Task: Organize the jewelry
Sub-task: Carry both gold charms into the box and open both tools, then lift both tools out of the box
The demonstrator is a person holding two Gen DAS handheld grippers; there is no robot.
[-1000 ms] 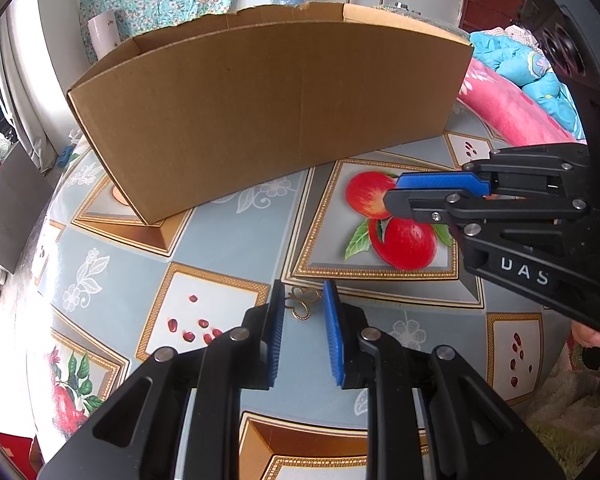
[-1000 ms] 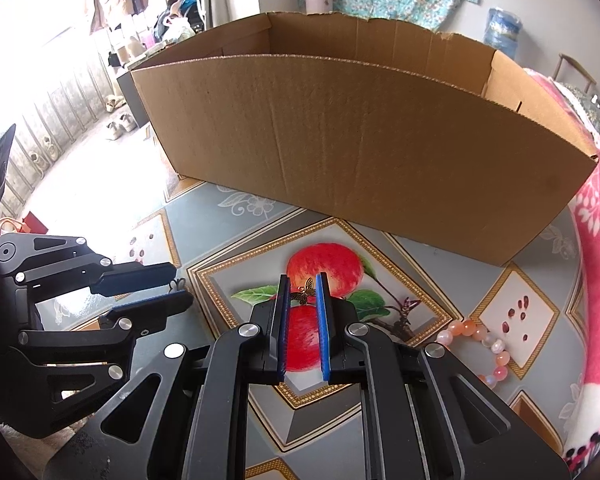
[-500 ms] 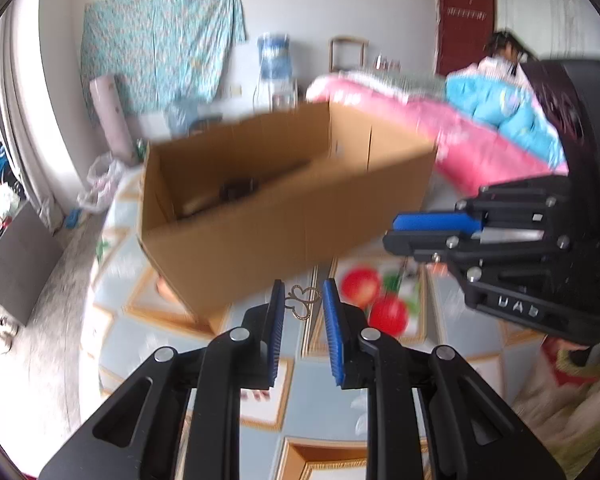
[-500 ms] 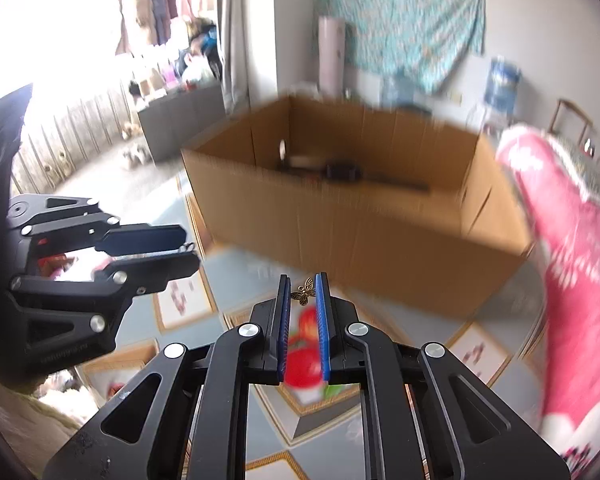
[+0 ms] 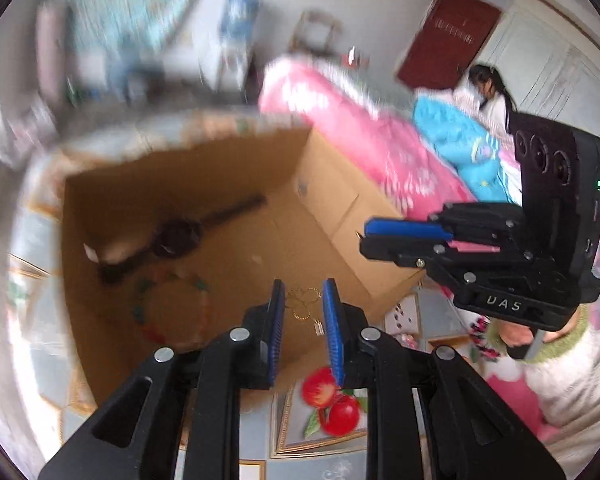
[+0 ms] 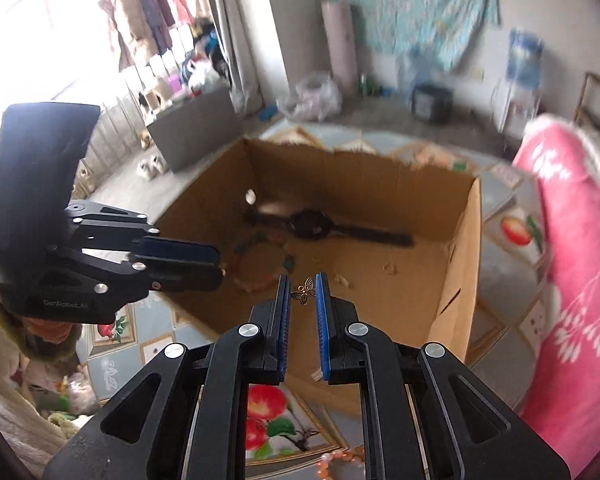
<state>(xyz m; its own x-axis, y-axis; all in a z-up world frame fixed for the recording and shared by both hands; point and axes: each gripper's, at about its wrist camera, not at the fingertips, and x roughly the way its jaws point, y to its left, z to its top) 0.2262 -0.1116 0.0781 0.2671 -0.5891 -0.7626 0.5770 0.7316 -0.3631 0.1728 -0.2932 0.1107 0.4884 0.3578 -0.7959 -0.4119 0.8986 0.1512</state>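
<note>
Both grippers hover above the open cardboard box (image 5: pixel 340 208) (image 6: pixel 456 264). My left gripper (image 5: pixel 303 300) is shut on a gold clover earring (image 5: pixel 300 304) held between its blue pads. My right gripper (image 6: pixel 302 294) is shut on a gold butterfly earring (image 6: pixel 304 291). The right gripper also shows in the left wrist view (image 5: pixel 364 238), over the box's right wall. The left gripper shows in the right wrist view (image 6: pixel 216 264), over the box's left side. Inside the box lie a black wristwatch (image 6: pixel 312 226) (image 5: pixel 176 236) and a multicoloured bead bracelet (image 5: pixel 168 308) (image 6: pixel 256 264).
A pink bead bracelet (image 6: pixel 336 460) lies on the fruit-patterned tablecloth (image 6: pixel 268 420) near the front edge. A pink quilt (image 6: pixel 572 280) borders the table on the right. A person (image 5: pixel 488 96) sits on the bed behind.
Both grippers have risen from the table in front of the box to above its opening, each still holding its earring. The box's inside has come into view.
</note>
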